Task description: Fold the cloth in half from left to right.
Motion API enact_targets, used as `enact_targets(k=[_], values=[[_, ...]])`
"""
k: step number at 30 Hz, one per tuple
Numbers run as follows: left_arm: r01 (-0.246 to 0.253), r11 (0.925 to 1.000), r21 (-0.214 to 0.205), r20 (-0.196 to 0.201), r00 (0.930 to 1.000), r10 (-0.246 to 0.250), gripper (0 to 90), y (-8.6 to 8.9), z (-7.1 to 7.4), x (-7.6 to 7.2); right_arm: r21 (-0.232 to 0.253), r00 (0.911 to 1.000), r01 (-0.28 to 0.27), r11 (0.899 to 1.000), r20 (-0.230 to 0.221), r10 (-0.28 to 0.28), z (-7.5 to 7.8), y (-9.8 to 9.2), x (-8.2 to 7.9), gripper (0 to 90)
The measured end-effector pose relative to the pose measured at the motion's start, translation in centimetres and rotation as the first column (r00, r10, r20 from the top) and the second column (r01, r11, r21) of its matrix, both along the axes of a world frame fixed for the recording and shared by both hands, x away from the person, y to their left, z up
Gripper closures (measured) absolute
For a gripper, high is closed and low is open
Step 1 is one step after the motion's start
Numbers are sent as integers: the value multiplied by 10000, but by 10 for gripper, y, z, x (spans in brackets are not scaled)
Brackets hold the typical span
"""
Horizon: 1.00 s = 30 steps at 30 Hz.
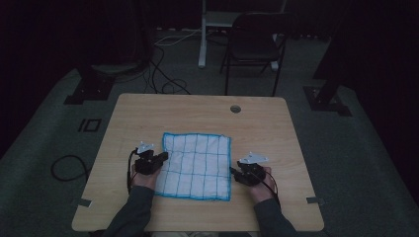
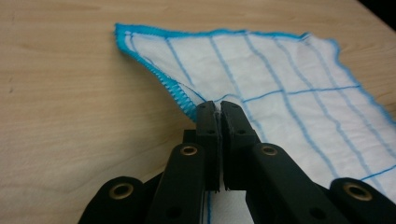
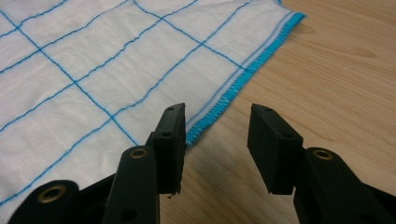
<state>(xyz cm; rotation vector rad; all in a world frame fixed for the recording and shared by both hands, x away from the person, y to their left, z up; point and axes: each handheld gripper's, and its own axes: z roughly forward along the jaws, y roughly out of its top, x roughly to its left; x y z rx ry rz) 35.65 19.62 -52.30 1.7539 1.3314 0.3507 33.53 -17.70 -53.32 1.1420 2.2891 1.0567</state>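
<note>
A white cloth [image 1: 197, 165] with a blue grid and blue hem lies flat on the wooden table [image 1: 197, 108], toward the near side. My left gripper [image 1: 162, 158] is at the cloth's left edge. In the left gripper view my left gripper [image 2: 218, 109] is shut on the hem, and the cloth [image 2: 280, 70] rises a little off the table [image 2: 70, 93] there. My right gripper [image 1: 234, 171] sits at the cloth's right edge. In the right gripper view my right gripper [image 3: 217, 122] stands open, with the hem of the cloth [image 3: 93, 70] running between its jaws and neither pad pressing it.
A round cable hole [image 1: 235, 108] sits near the table's far edge. Beyond the table stand a dark folding chair [image 1: 252, 42] and a white stand leg [image 1: 202, 34]. Cables [image 1: 163, 74] trail on the floor, and a loop of cable [image 1: 69, 168] lies at the left.
</note>
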Motion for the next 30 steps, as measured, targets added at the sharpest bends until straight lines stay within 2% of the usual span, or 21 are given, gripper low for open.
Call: enact_targets(k=[9,16,26,30], values=[[635,9976,-288,492,9969,-621,876,-14,19,-1,131,9995,316,9994,90,-317,4,-11,-2,566],[956,9944,-460,690,9933,-923,876,-22,31,-1,284,9981,614,9977,83,-616,5,-19,-1,566],[1306,9896,-597,992,9873,-1243,877,-34,49,3,226,9979,631,9978,92,-633,4,-20,-1,566],[1482,9875,-530,1029,9845,-1422,877,-39,53,4,211,9980,633,9978,80,-635,4,-20,-1,566]])
